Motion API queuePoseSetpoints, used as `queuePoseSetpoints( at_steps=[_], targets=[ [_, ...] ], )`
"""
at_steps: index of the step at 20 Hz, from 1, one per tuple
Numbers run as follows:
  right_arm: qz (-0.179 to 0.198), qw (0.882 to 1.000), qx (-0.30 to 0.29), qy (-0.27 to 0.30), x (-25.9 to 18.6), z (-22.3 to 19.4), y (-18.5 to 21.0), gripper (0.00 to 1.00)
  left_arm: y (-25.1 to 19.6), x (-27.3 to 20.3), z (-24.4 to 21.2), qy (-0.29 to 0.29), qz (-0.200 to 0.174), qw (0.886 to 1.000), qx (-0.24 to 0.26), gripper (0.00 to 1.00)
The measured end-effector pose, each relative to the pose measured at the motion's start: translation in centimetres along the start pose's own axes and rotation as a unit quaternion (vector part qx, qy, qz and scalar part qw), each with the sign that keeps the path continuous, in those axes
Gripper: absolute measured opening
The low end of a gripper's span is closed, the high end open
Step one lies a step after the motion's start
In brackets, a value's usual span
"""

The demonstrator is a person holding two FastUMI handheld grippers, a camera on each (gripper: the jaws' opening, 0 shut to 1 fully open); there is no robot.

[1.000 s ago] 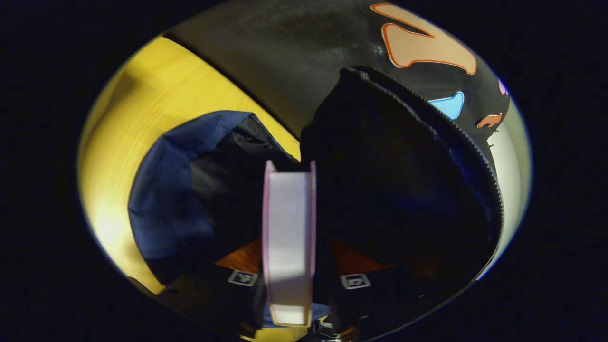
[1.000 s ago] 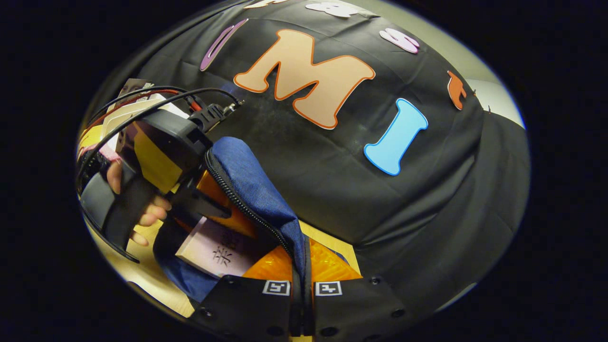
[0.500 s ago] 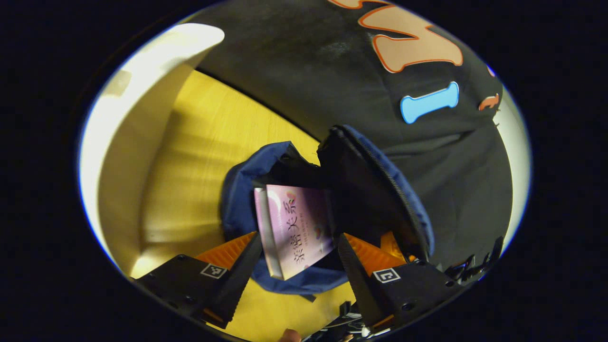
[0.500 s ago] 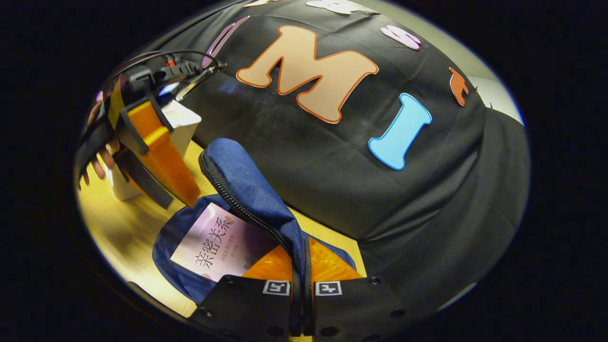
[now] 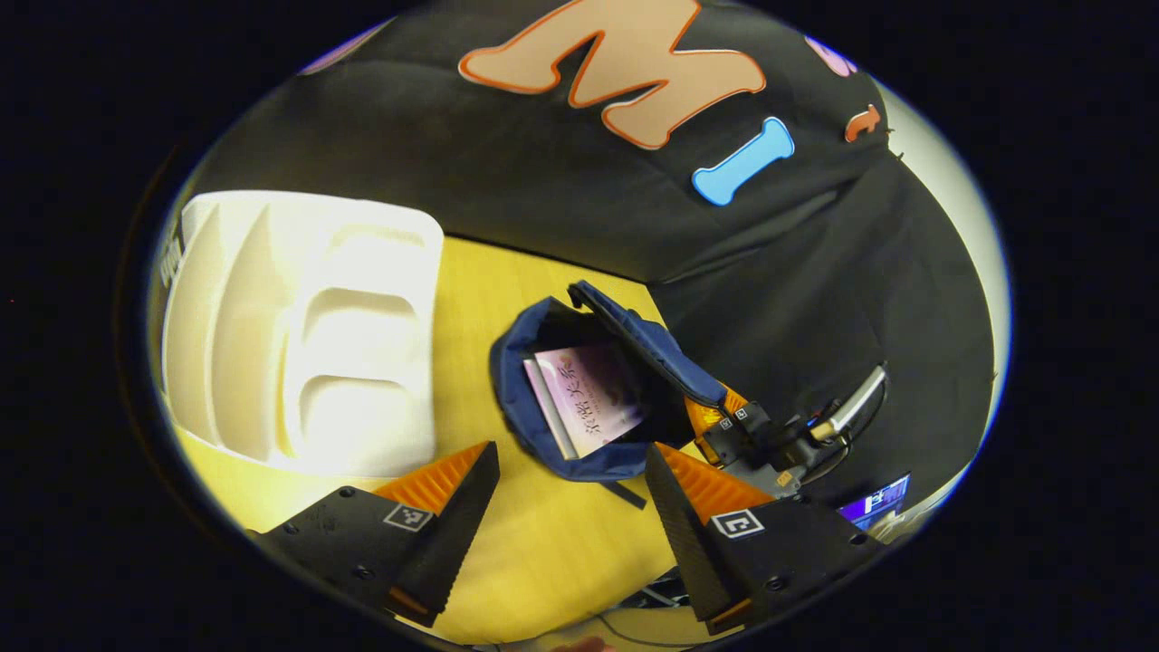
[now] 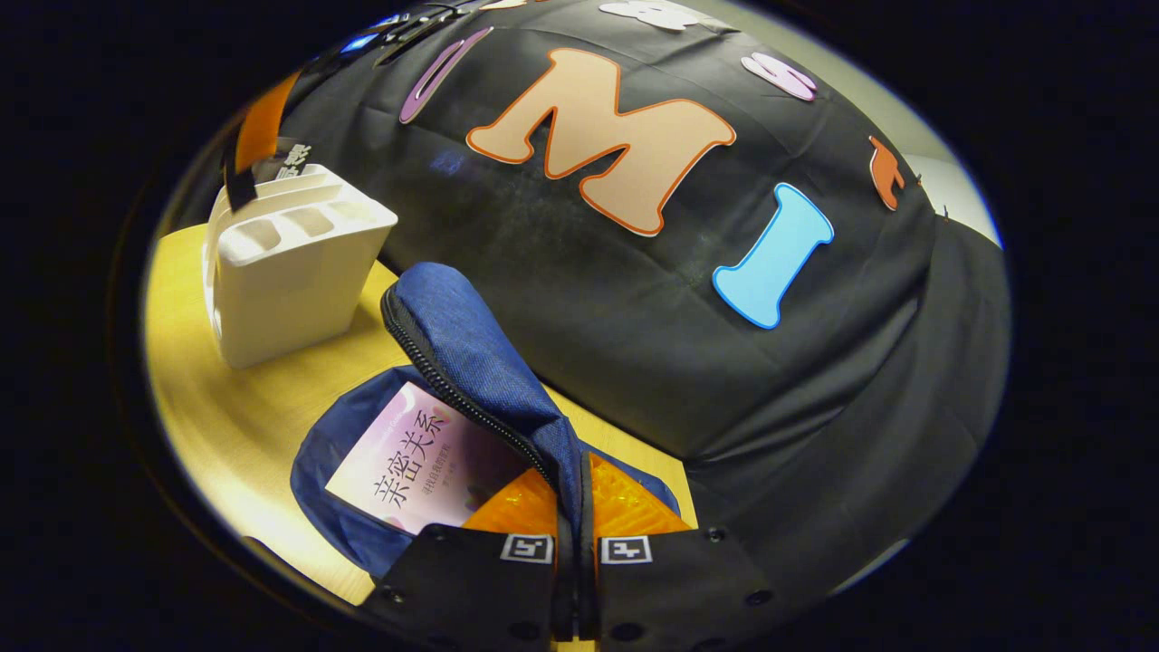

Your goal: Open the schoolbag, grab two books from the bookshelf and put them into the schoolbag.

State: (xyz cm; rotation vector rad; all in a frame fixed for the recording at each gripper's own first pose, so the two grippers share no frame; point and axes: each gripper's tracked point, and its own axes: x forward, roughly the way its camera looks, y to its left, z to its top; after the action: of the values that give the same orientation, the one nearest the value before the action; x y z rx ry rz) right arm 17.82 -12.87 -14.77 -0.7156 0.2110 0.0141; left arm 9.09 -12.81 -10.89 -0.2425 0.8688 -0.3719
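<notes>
The step in hand looks like fetching the next book: the left gripper [image 5: 572, 480] hangs released, jaws spread with nothing between them, above the desk [image 5: 534, 543], and should swing toward the white bookshelf [image 5: 308, 335] at its ten o'clock. The right gripper [image 6: 574, 534] is clenched on the schoolbag's flap [image 6: 480, 371], both fingers pressing the zipped edge; it should hold that flap high so the mouth stays wide. One schoolbag [image 5: 543, 398] lies open on the desk, with one pink book [image 6: 407, 462] resting inside it. The bookshelf's slots look empty from here, though the fisheye view leaves that unsure.
</notes>
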Motion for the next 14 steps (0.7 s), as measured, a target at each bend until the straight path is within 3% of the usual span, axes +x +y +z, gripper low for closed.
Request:
queuePoseSetpoints(
  at_steps=[6, 14],
  targets=[
    [-0.004, 1.0, -0.005, 0.004, -0.3, -0.2, 0.1, 0.03, 9.5, -10.4, 4.9, -0.028, 0.128, 0.991, 0.014, 0.95],
    [-0.011, 0.999, -0.028, 0.016, -0.3, -0.6, 1.1, 0.03, 19.7, -20.5, 11.0, -0.052, 0.279, 0.957, 0.052, 0.93]
  ],
)
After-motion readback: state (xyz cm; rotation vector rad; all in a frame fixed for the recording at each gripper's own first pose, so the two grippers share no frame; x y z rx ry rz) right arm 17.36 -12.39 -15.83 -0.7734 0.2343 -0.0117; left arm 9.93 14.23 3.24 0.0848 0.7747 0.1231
